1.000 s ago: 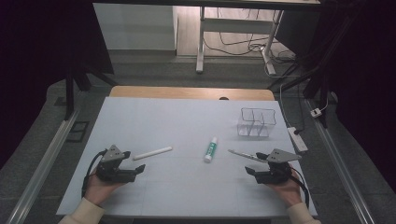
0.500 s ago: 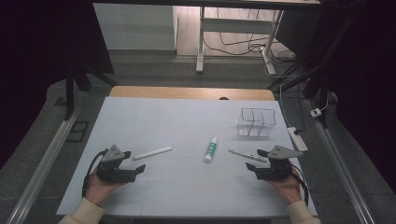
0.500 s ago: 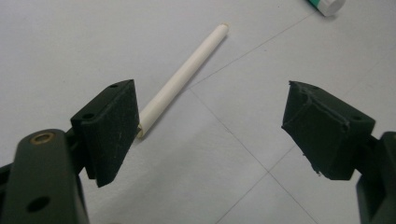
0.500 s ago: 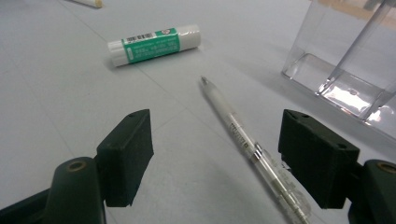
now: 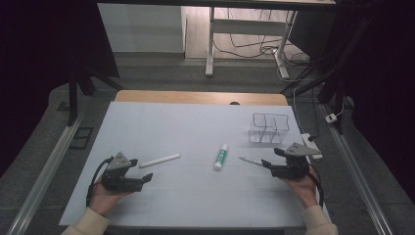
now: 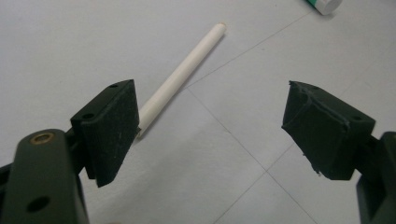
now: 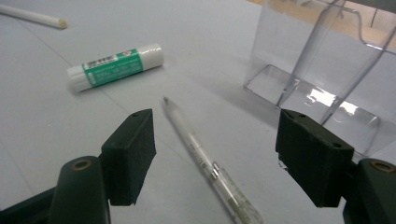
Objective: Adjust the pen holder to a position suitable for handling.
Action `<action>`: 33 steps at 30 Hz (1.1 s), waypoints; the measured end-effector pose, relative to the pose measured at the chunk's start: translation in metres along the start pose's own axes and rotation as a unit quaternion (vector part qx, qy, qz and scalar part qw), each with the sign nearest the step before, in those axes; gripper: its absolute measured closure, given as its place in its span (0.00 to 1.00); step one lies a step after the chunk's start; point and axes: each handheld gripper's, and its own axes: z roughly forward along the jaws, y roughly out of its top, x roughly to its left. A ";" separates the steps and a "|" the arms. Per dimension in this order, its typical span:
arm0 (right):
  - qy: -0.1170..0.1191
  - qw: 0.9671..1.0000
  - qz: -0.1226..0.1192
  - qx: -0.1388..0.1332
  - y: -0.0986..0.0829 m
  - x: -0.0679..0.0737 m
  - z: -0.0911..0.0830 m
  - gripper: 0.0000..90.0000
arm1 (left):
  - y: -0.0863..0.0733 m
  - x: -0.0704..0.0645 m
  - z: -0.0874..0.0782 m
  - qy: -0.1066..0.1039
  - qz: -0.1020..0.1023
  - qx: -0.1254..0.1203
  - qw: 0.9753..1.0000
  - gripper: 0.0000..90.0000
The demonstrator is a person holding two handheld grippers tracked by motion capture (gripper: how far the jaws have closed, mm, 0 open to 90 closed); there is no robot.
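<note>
Where dark room surrounds, pale table (image 5: 195,122) bears pen (image 5: 250,161).

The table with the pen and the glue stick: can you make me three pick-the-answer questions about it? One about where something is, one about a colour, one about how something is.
1. Where does the clear pen lie?
A. between the right tool's open jaws
B. inside the clear box
C. on top of the glue stick

2. What colour is the label on the glue stick?
A. red
B. green
C. yellow

3. How is the left tool right now?
A. shut on the white stick
B. open, holding nothing
C. shut with nothing in it

Answers:
1. A: the right gripper view shows the pen flat on the table between the jaws of the right tool, beside the clear box.
2. B: a green band wraps its white body.
3. B: its jaws stand wide apart, and the white stick lies on the table next to one jaw.
</note>
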 end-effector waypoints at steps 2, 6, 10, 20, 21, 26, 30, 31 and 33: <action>-0.005 1.000 0.003 -0.001 0.001 -0.003 0.001 0.32 | 0.000 0.000 0.000 0.000 -0.001 -0.001 1.000 0.21; -0.017 1.000 0.004 0.002 0.006 -0.008 0.002 0.33 | 0.000 0.000 0.000 -0.001 -0.001 0.000 1.000 0.21; -0.027 1.000 0.007 0.004 0.009 -0.013 0.003 0.34 | 0.000 0.001 0.000 -0.002 0.000 0.001 1.000 0.21; -0.056 0.998 0.028 0.011 0.010 -0.031 0.002 0.41 | 0.000 0.002 0.002 -0.003 0.000 0.005 1.000 0.21; -0.060 0.998 0.028 0.013 0.009 -0.033 0.002 0.42 | 0.000 0.002 0.002 -0.003 0.000 0.005 1.000 0.21; -0.073 0.996 0.040 0.019 0.007 -0.041 0.001 0.50 | 0.000 0.001 0.002 -0.004 0.001 0.006 1.000 0.21; -0.090 0.994 0.054 0.023 0.007 -0.051 0.002 0.62 | 0.000 0.001 0.002 -0.004 0.002 0.006 1.000 0.21; -0.094 0.994 0.059 0.024 0.007 -0.054 0.002 0.64 | 0.000 0.001 0.002 -0.004 0.001 0.006 1.000 0.21; -0.100 0.992 0.068 0.020 0.007 -0.060 0.002 0.69 | 0.000 0.001 0.002 -0.004 0.002 0.006 1.000 0.21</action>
